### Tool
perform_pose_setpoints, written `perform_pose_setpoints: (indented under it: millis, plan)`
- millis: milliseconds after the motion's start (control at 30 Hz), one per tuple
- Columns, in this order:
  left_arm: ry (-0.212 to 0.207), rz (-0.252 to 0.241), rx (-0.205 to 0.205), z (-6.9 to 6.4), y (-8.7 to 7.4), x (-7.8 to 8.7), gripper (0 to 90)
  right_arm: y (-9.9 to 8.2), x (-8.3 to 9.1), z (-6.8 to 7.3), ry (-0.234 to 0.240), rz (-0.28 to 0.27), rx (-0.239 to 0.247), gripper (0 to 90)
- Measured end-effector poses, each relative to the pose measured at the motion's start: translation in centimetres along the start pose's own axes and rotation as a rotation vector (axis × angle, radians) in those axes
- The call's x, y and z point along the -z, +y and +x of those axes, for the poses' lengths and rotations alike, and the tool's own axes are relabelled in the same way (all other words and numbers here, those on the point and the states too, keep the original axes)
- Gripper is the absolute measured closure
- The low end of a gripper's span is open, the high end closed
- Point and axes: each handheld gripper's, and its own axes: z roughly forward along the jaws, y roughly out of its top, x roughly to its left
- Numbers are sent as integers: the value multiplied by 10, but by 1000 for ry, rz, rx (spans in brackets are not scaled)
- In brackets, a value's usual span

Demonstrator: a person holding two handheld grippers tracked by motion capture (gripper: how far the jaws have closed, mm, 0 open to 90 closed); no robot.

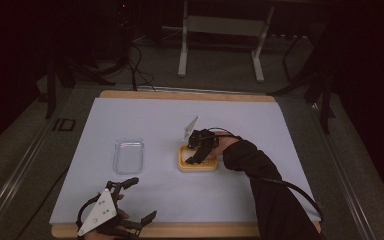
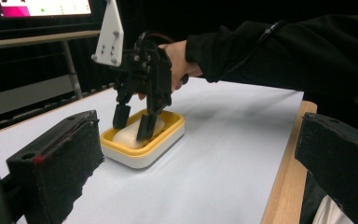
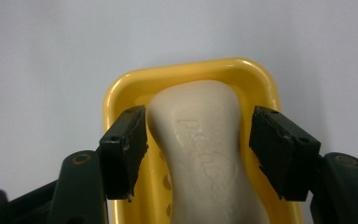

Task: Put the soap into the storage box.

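Note:
A white bar of soap [image 3: 205,154] lies in a yellow soap dish [image 3: 116,93] right of centre on the white sheet. My right gripper [image 3: 198,140] points down into the dish with one jaw on each side of the soap. One pad sits against the soap's edge and the other stands a little clear of it, so the gripper is open. From the side, the right gripper [image 2: 133,127] straddles the soap [image 2: 126,136] inside the dish [image 2: 140,156]. Near the front left corner, my left gripper [image 1: 142,199] is open with nothing between its jaws.
A clear, shallow plastic tray [image 1: 129,156] lies left of the dish [image 1: 198,167]. The white sheet [image 1: 155,120] covers a wooden table whose edge [image 1: 180,230] runs along the front. A metal frame [image 1: 182,50] stands beyond the table, in the dark.

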Motion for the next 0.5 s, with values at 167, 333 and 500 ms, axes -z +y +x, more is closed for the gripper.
perform_pose_setpoints:
  millis: [167, 333, 500]
  plan:
    - [1, 1, 1, 0, 0, -1, 8, 1, 12, 0, -25, -16, -9, 362]
    - [1, 3, 4, 0, 0, -1, 8, 2, 24, 3, -44, -7, -17, 329]
    - [-2, 6, 6, 0, 0, -1, 8, 1, 36, 6, -70, -6, -63, 234]
